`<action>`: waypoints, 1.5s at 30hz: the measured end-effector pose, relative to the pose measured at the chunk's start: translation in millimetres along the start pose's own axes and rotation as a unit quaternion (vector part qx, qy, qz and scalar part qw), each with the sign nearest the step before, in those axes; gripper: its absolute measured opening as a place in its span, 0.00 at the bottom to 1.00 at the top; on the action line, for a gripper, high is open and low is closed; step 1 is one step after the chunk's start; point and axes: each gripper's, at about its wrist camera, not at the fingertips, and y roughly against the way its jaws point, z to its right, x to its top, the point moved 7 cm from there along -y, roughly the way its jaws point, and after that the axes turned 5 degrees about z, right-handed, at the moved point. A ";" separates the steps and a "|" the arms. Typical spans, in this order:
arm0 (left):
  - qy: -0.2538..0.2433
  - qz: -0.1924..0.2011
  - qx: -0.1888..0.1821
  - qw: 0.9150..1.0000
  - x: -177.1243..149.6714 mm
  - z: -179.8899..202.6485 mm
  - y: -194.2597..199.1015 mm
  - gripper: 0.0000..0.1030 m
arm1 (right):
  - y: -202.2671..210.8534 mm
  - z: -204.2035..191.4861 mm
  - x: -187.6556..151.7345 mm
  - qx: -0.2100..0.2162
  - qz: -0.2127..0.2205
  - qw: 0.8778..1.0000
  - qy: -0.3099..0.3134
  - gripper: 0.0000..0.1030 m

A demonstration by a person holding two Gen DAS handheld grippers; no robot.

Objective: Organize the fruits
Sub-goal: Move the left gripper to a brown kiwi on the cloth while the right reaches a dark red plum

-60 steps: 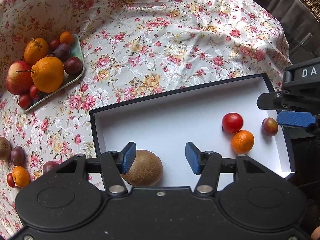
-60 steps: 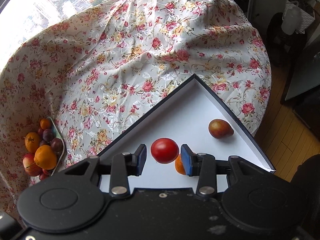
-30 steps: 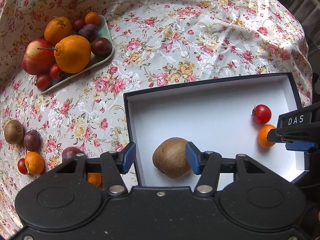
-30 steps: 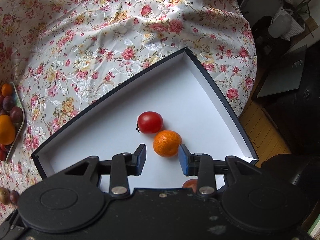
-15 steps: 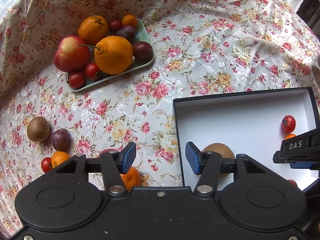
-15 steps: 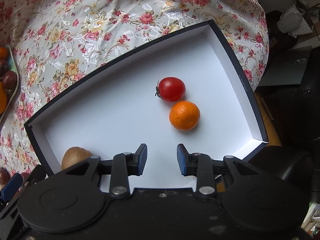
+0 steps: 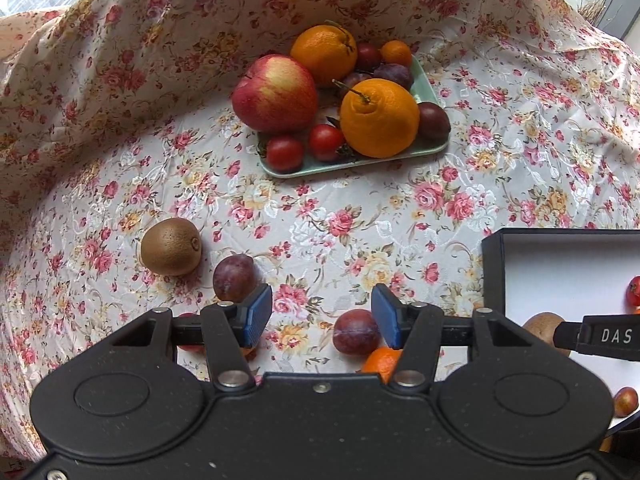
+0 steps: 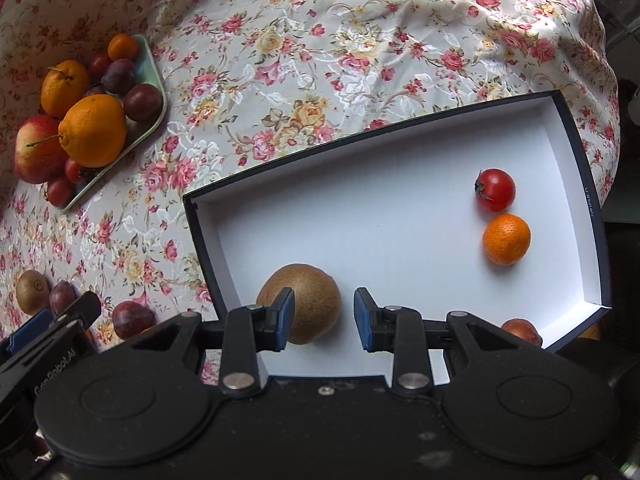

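Since the earlier frames the left gripper (image 7: 322,316) has left the box (image 8: 592,216) and now hangs over the floral cloth (image 7: 360,216) beside the box's left wall, its blue pads spread with nothing between them. A plum (image 7: 356,332) lies on the cloth just inside its right pad, and a second plum (image 7: 234,278) near its left pad. The kiwi (image 8: 304,300) it was carrying two seconds ago now rests in the box's near left corner. The right gripper (image 8: 324,318) has drifted from the tomato (image 8: 495,190) and mandarin (image 8: 506,239), which sit together by the box's right wall, to above the kiwi; its pads stand closer together than a second ago and apart from the fruit, gripping nothing.

Another kiwi (image 7: 171,246) lies toward the cloth's left edge, and the green tray (image 7: 352,164) of apple, oranges, plums and tomatoes sits at the far side.

A mandarin (image 7: 380,360) is half hidden under the left gripper's body, as are red and orange scraps beneath its left finger. A reddish fruit (image 8: 520,330) in the box's near right corner is cut off by the right gripper's body
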 end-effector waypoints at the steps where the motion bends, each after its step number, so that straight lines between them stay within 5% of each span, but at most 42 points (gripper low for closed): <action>1: 0.006 -0.001 0.003 1.000 -0.7 -9.2 -1.2 0.59 | -0.1 -7.5 -0.8 0.004 0.001 1.000 0.006 0.31; 16: 0.079 -0.014 0.015 0.997 -5.2 -105.1 -12.3 0.59 | -3.1 -105.6 -24.3 0.078 -0.009 0.995 0.064 0.34; 26: 0.137 0.000 0.018 0.990 4.8 -154.5 -15.0 0.59 | 2.3 -142.4 -31.2 0.107 0.023 0.992 0.065 0.34; 40: 0.124 -0.010 -0.013 0.992 13.2 -149.5 -40.1 0.59 | 11.7 -156.5 -24.4 0.088 0.122 0.987 0.056 0.34; 45: 0.114 -0.009 -0.015 0.993 15.4 -143.3 -45.9 0.59 | 8.8 -153.6 -23.6 0.091 0.115 0.989 0.037 0.34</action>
